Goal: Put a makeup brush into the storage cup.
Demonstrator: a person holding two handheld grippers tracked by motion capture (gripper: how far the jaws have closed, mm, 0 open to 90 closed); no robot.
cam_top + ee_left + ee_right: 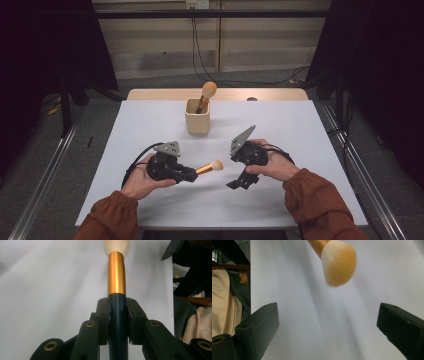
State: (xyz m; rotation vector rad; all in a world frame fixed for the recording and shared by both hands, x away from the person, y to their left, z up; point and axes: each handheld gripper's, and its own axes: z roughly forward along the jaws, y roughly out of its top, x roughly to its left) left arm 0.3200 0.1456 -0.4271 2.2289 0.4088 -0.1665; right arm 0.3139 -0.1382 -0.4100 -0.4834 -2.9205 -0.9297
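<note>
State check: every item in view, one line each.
Left gripper: shut on held brush's dark handle.
Right gripper: open, nothing between jaws.
Held brush: off the table, bristles toward right gripper.
Cup: upright on table.
Cup brush: in cup, leaning, bristles up.

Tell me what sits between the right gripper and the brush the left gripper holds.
Nothing: in the high view, bare white table separates the open right gripper from the brush clamped in the left gripper.

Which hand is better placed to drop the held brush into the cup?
Left, probably. The left gripper already clamps the brush by its handle; the right gripper is open and empty. The cup stands ahead.
</note>
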